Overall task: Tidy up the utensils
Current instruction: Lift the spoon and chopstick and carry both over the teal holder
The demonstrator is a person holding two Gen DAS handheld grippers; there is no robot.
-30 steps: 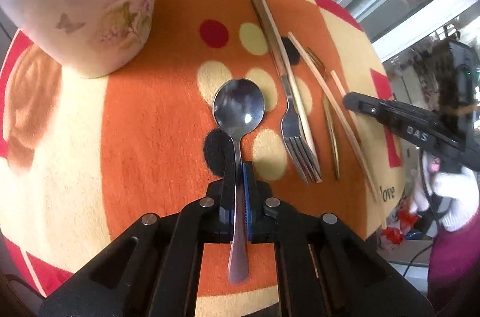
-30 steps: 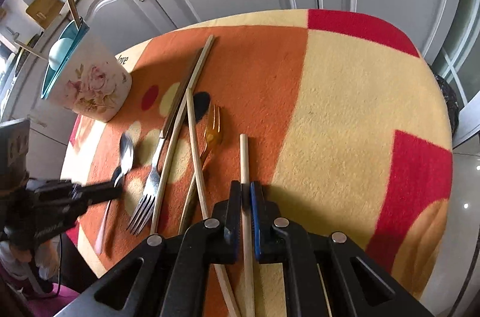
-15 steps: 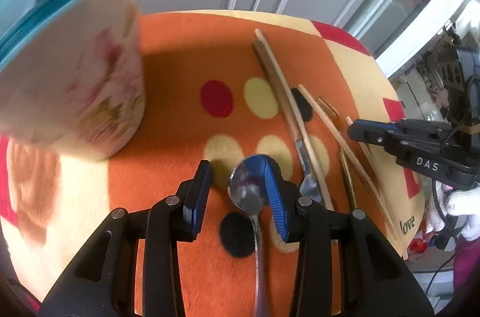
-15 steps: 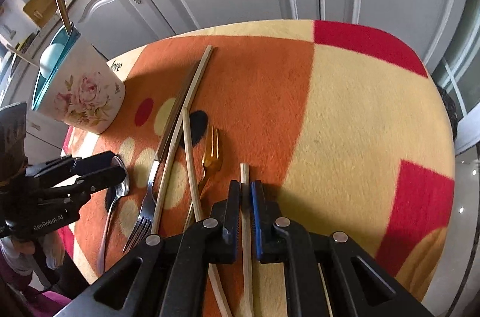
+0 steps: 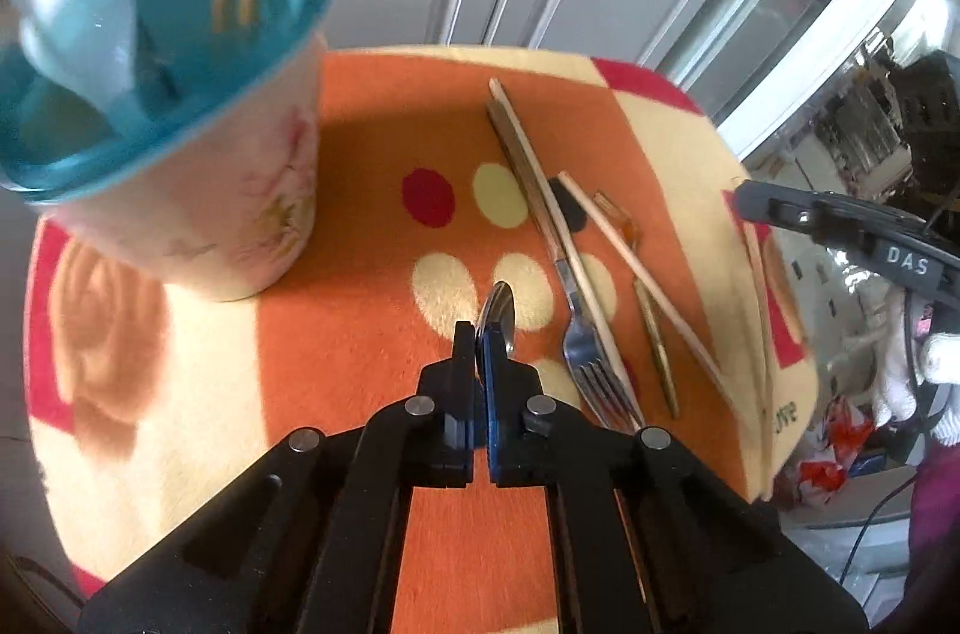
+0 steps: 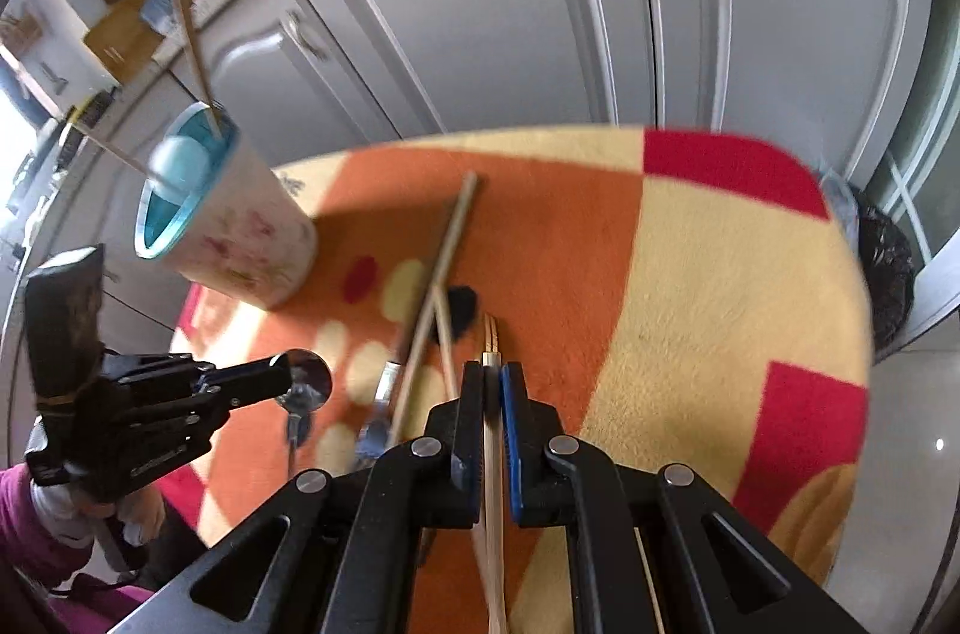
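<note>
My left gripper is shut on a metal spoon, held edge-on above the mat; the spoon's bowl sticks out of that gripper in the right wrist view. My right gripper is shut on a wooden chopstick, lifted off the mat. A floral cup with a teal inside stands at the left, holding two chopsticks and a pale spoon. On the mat lie a steel fork, a chopstick and a gold fork.
The round table carries an orange, cream and red mat. Grey cabinet doors stand behind it. The cup also shows at the left of the right wrist view. The right gripper's body reaches in over the mat's right edge.
My left gripper let go of the spoon, opened, then shut on it again and lifted it toward the cup. My right gripper has raised its chopstick off the mat.
</note>
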